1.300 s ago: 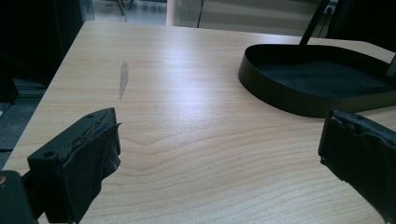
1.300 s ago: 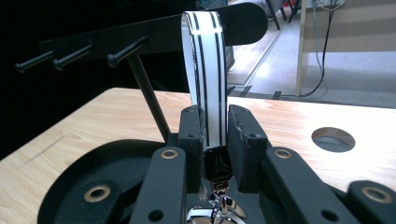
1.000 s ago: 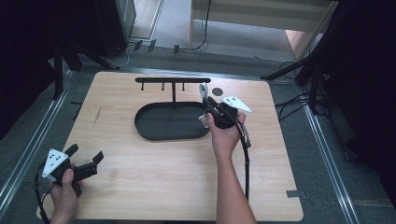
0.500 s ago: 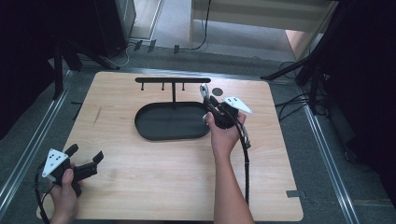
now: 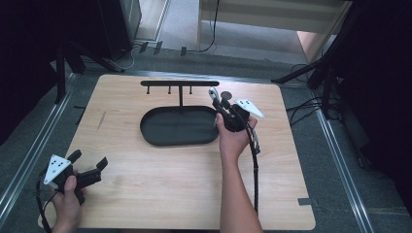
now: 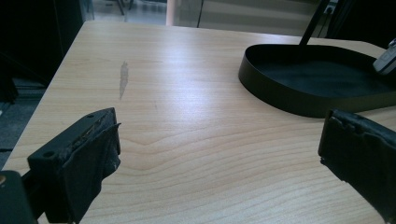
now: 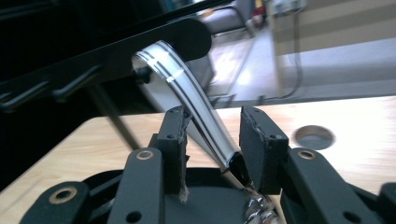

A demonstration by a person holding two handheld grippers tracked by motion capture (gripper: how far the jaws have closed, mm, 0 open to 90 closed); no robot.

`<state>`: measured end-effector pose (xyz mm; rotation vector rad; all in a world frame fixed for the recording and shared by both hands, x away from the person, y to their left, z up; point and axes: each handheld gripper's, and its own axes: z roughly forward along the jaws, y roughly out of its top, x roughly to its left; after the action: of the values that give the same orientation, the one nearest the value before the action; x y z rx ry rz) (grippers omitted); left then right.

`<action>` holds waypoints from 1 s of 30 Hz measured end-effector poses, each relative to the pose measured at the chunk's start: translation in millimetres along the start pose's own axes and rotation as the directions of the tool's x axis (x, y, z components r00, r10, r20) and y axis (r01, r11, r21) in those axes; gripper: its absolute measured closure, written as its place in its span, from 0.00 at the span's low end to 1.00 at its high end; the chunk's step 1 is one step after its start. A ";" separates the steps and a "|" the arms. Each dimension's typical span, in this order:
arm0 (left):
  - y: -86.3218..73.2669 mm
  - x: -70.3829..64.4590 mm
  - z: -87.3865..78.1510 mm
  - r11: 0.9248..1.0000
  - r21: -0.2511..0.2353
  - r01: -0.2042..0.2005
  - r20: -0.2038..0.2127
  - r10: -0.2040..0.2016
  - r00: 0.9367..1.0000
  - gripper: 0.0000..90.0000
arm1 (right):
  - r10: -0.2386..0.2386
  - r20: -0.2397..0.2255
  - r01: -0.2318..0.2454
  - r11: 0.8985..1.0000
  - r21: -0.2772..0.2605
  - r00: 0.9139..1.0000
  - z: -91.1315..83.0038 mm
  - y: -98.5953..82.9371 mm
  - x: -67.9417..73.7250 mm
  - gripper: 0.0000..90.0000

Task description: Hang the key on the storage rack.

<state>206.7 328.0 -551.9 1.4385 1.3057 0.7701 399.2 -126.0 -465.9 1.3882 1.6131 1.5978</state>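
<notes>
A wooden desk (image 5: 160, 194) seen from above, with a person's 2 forearms coming in from the near edge.

At the near left corner, the left gripper (image 5: 88, 166) rests low over the wood in the left hand (image 5: 68, 201). Its jaws stand spread wide with nothing between them, and in the left gripper view they frame bare wood grain and a small grey scuff (image 6: 123, 77).

Toward the middle of the far half sits a black oval tray (image 5: 150, 132). It looks bare inside. A thin post rises behind it and carries a black rack (image 5: 172, 83), a horizontal bar with 3 short pegs hanging from it.

Just right of the tray's right end, the right hand (image 5: 233, 141) holds the right gripper (image 5: 216, 99) raised and aimed at the bar's right end. Its jaws pinch a shiny metal handle (image 7: 196, 109), curved and ridged, possibly a spoon or similar utensil; its other end is out of sight. In the right gripper view the handle's tip sits right at the bar's rounded end, beside a peg (image 7: 144, 74). A small dark round spot (image 5: 226, 95) lies on the desk just beyond.

By my reading, the utensil is already picked up and carried to the rack. Hanging it on a peg and letting go is not yet done.
</notes>
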 end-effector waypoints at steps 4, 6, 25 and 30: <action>0.0 -0.1 0.2 1.000 0.000 -0.001 -0.001 0.001 1.000 0.00 | 0.011 0.022 -0.010 1.000 -0.020 1.000 -2.2 3.6 -4.4 0.68; 0.0 -0.1 0.2 1.000 0.000 -0.001 0.001 0.001 1.000 0.00 | 0.001 0.037 0.000 1.000 -0.007 0.999 -2.7 3.8 -5.7 0.66; 0.1 -0.9 0.5 1.000 0.003 -0.007 -0.003 0.007 1.000 0.00 | -0.110 0.048 0.108 0.993 0.048 0.993 -35.8 -7.7 -18.2 0.27; 0.1 -1.2 0.5 1.000 0.004 -0.012 -0.004 0.012 1.000 0.00 | -0.115 0.096 0.104 0.989 0.110 0.989 -53.8 -10.0 -23.5 0.09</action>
<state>206.9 326.7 -551.8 1.4500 1.3037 0.7792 357.9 -168.6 -471.5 1.3848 1.7018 1.3751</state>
